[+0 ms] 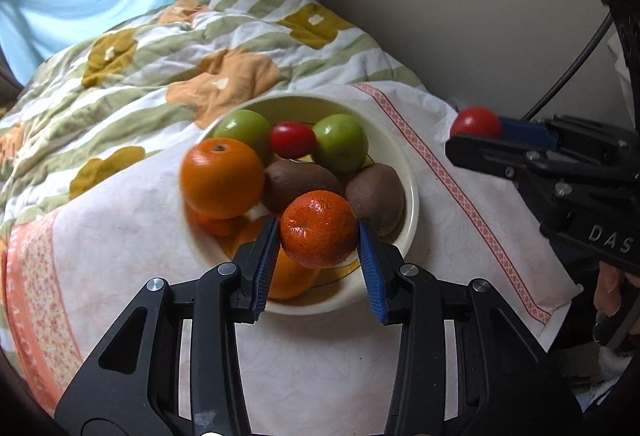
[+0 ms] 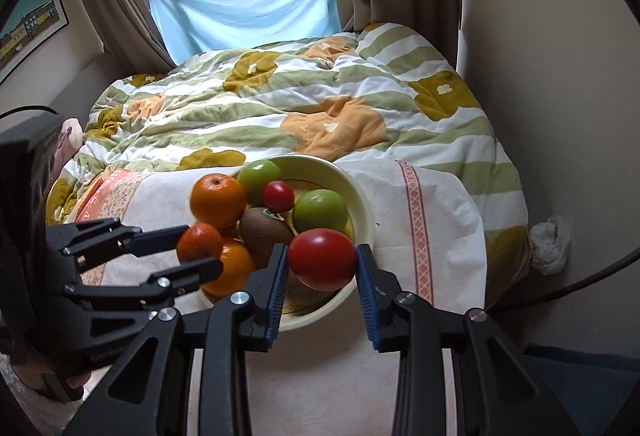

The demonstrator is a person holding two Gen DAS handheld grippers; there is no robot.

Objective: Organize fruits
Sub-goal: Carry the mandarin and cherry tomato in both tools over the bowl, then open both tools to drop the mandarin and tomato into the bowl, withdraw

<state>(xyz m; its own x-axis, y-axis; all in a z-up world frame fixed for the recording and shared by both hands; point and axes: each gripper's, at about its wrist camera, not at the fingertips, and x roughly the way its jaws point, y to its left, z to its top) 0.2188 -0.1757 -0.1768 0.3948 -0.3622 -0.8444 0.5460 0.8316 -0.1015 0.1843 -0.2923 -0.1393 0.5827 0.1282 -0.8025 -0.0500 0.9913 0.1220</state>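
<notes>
A cream bowl [image 1: 410,196] on a white cloth holds an orange [image 1: 222,178], two green apples [image 1: 340,142], a small red tomato [image 1: 293,139], two kiwis [image 1: 376,196] and more oranges beneath. My left gripper [image 1: 318,248] is shut on a tangerine [image 1: 319,229] above the bowl's near side; it also shows in the right wrist view [image 2: 200,248]. My right gripper [image 2: 322,268] is shut on a red tomato [image 2: 322,259] above the bowl's [image 2: 362,212] near right rim; in the left wrist view it is right of the bowl, holding the tomato [image 1: 476,122].
The white cloth [image 1: 460,220] with a pink patterned border lies over a flowered, green-striped quilt [image 2: 320,108] on a bed. A wall [image 2: 560,76] runs along the right. A window with blue sheet and brown curtains is behind the bed. A cable [image 1: 576,64] hangs at the right.
</notes>
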